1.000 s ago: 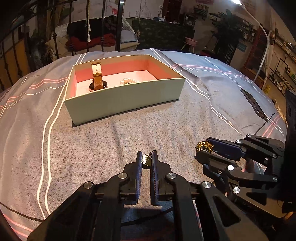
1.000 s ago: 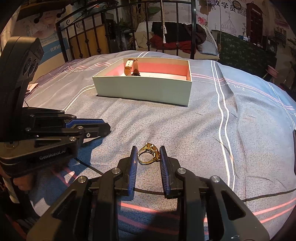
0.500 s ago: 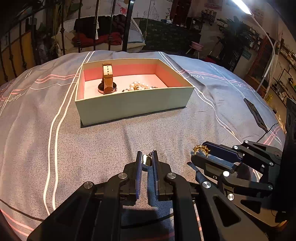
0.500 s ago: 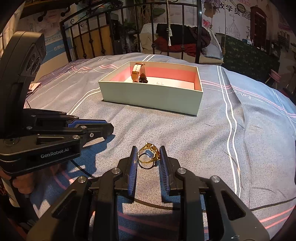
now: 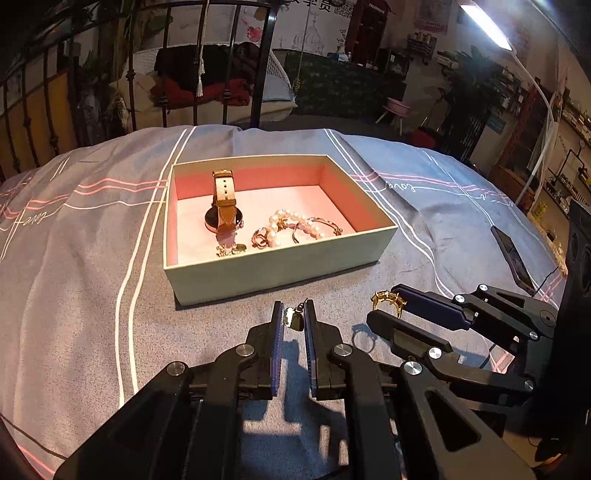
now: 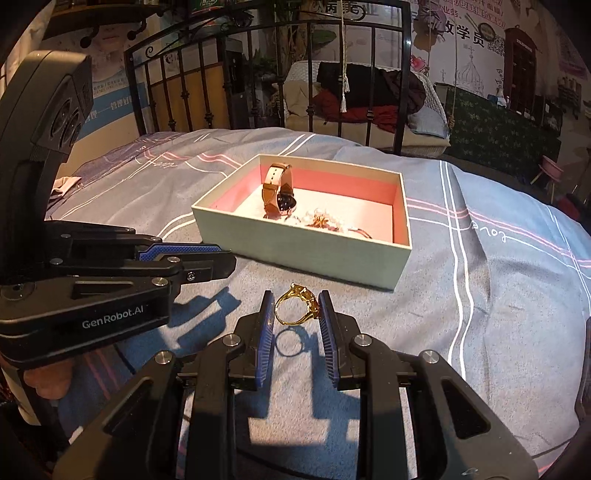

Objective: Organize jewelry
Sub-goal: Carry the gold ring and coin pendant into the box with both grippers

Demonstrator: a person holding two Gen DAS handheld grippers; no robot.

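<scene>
The left gripper (image 5: 294, 318) holds its jaws nearly together, pinching a small gold pendant (image 5: 293, 317) at the tips, clear of the bed (image 5: 92, 295). Beside it the right gripper (image 6: 297, 309) keeps its jaws a ring's width apart, clamping a gold ring (image 6: 298, 306) edge to edge; the band casts a round shadow on the cover just below the jaws.

Ahead of both pairs of jaws sits one open box (image 5: 273, 269), pale green outside and pink within. In it a watch (image 5: 222, 210) with a tan strap stands on its case at the far left, and a pearl bracelet (image 5: 291, 226) lies to its right among a few gold pieces too tangled to count, one of them a thin bangle (image 5: 325, 224).

The bed carries a grey cover crossed by white and pink stripes. A dark phone (image 5: 511, 256) lies well to the right of the jaws. Beyond the box rises a black iron bedframe (image 6: 402, 74), and behind it a chair heaped with dark and red clothes (image 6: 369, 96). A bright lamp (image 5: 484, 24) burns at upper right.

Count: two grippers, one box, one watch, one ring, one pendant.
</scene>
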